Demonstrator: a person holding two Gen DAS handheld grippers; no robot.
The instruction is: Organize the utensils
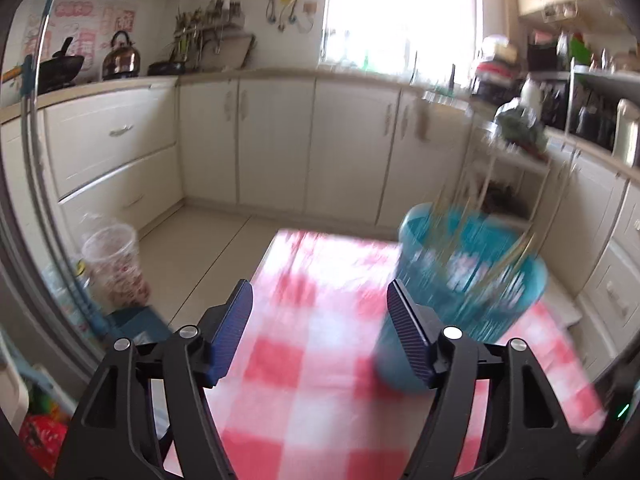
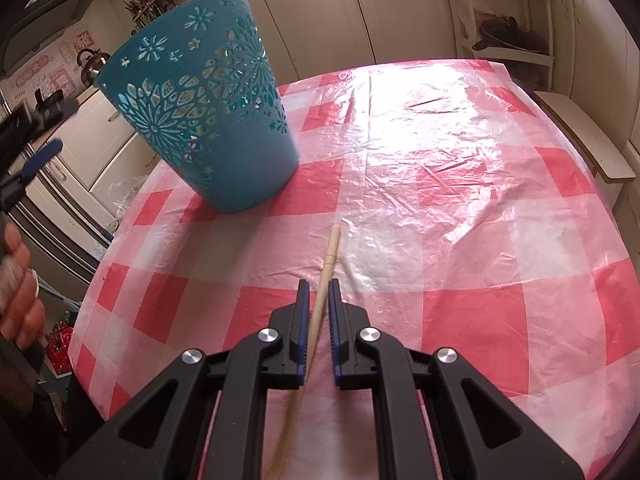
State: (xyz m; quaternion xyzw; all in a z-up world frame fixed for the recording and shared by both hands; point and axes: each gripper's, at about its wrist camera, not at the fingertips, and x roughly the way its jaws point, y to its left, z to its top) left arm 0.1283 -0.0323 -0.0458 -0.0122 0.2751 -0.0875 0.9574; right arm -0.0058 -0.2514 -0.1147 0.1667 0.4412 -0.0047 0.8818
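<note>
A blue cut-out plastic basket (image 2: 204, 120) stands on the red-and-white checked tablecloth (image 2: 440, 200); in the left wrist view it (image 1: 472, 276) is blurred, with several chopsticks standing in it. My right gripper (image 2: 319, 292) is shut on a single wooden chopstick (image 2: 330, 256) that points forward toward the basket, low over the cloth. My left gripper (image 1: 320, 300) is open and empty, above the table's near-left part, its right finger just in front of the basket. It also shows at the left edge of the right wrist view (image 2: 36, 160).
Cream kitchen cabinets (image 1: 276, 140) line the far walls. A clear patterned bin (image 1: 114, 268) stands on the floor at the left of the table. A white shelf rack (image 1: 504, 168) is behind the basket. The table edge (image 2: 108, 248) is at the left.
</note>
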